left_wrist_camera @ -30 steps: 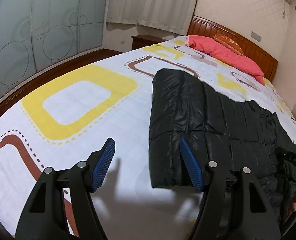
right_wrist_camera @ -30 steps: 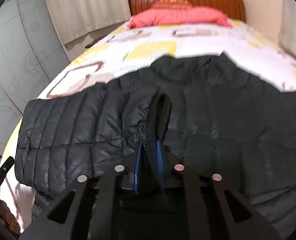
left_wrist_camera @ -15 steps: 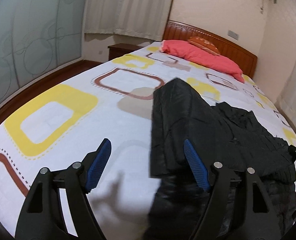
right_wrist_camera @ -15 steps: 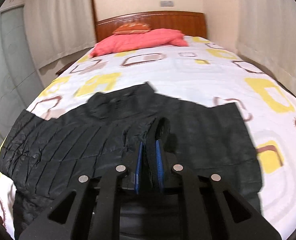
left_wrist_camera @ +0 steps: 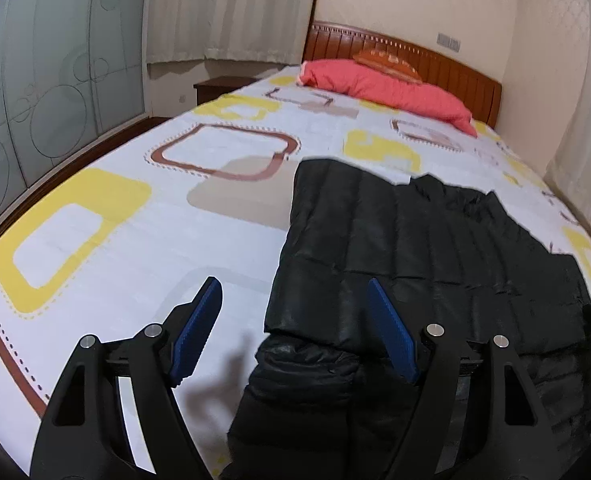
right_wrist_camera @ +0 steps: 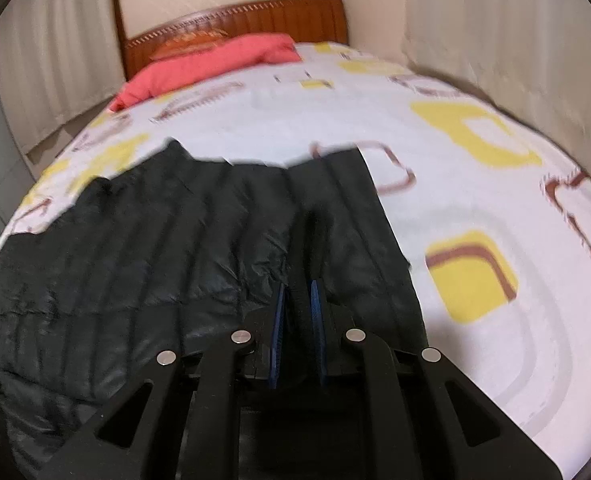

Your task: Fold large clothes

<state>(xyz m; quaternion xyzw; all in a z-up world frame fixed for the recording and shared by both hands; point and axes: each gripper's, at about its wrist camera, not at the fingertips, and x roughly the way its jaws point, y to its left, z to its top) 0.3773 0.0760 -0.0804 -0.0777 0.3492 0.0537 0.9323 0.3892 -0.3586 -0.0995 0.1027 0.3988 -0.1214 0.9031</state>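
Black puffer jacket (left_wrist_camera: 423, 248) on bed (left_wrist_camera: 143, 216), spread flatter than second ago, folded flap now ahead of left gripper (left_wrist_camera: 295, 332), jaws wide, empty. Right gripper (right_wrist_camera: 297, 300) keeps jaws clamped on jacket ridge. Near hem cut off; right view blurred.

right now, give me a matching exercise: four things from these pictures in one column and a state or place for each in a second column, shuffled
Column one
1. left tongs
2. right tongs
3. black puffer jacket
4. red pillow

Column two
A. lies at the head of the bed, against the wooden headboard
B. spread over the patterned sheet
C. open, blue pads wide apart
D. shut on a fold of dark fabric

Pairs: 1-C, 2-D, 3-B, 4-A
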